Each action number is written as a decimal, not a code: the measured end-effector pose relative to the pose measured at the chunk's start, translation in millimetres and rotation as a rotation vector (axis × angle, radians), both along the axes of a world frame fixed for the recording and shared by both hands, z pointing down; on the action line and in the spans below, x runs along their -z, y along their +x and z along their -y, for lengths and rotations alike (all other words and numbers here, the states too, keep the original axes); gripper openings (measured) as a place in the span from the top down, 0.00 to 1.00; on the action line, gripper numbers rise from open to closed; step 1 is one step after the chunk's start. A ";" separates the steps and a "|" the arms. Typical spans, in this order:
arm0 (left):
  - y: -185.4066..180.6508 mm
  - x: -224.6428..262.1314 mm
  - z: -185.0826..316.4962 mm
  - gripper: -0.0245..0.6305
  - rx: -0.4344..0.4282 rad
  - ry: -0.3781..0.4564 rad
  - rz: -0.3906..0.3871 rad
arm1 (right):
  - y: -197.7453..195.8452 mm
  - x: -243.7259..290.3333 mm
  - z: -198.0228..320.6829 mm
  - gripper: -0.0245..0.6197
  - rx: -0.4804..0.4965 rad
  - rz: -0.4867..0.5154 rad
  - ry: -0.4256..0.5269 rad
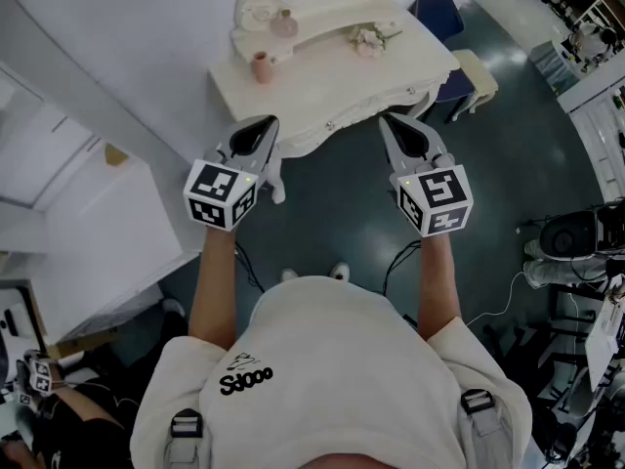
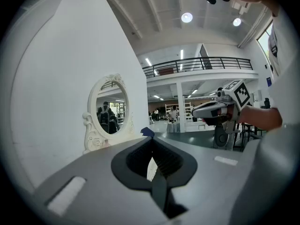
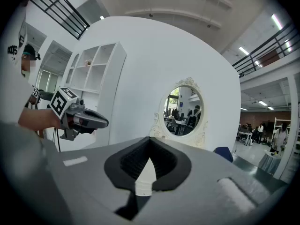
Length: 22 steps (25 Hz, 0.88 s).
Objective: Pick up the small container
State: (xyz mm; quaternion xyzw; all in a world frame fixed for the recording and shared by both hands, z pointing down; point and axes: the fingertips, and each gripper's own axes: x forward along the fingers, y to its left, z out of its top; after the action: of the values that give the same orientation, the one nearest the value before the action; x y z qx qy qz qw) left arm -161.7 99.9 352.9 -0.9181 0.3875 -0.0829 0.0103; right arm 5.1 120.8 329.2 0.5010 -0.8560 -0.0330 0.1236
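In the head view a white dressing table (image 1: 391,76) stands ahead of me. On its left part sits a small pink container (image 1: 261,67), with a second pink bottle (image 1: 284,24) further back by the mirror base. My left gripper (image 1: 268,122) hovers shut and empty just in front of the table's front edge, below the pink container. My right gripper (image 1: 387,119) is held level with it at the table's right front, also shut with nothing in it. In both gripper views the containers are hidden; only the oval mirror (image 2: 108,112) (image 3: 183,111) shows above the jaws.
A bunch of flowers (image 1: 368,39) lies on the table's right part. A blue chair (image 1: 439,16) and a cream stool (image 1: 477,72) stand to the right of the table. White shelving (image 1: 93,218) fills the left side. Cables (image 1: 402,258) trail on the dark floor.
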 end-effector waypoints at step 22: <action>74.1 -3.8 0.6 0.93 0.061 0.004 0.031 | 81.5 -13.9 19.9 0.96 0.060 0.153 -0.043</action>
State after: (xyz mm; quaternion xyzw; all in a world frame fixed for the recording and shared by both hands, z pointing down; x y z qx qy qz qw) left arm -87.6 99.3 356.7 -0.9043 0.4155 -0.0967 0.0158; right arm 86.6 101.0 343.1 0.4733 -0.8781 0.0198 0.0676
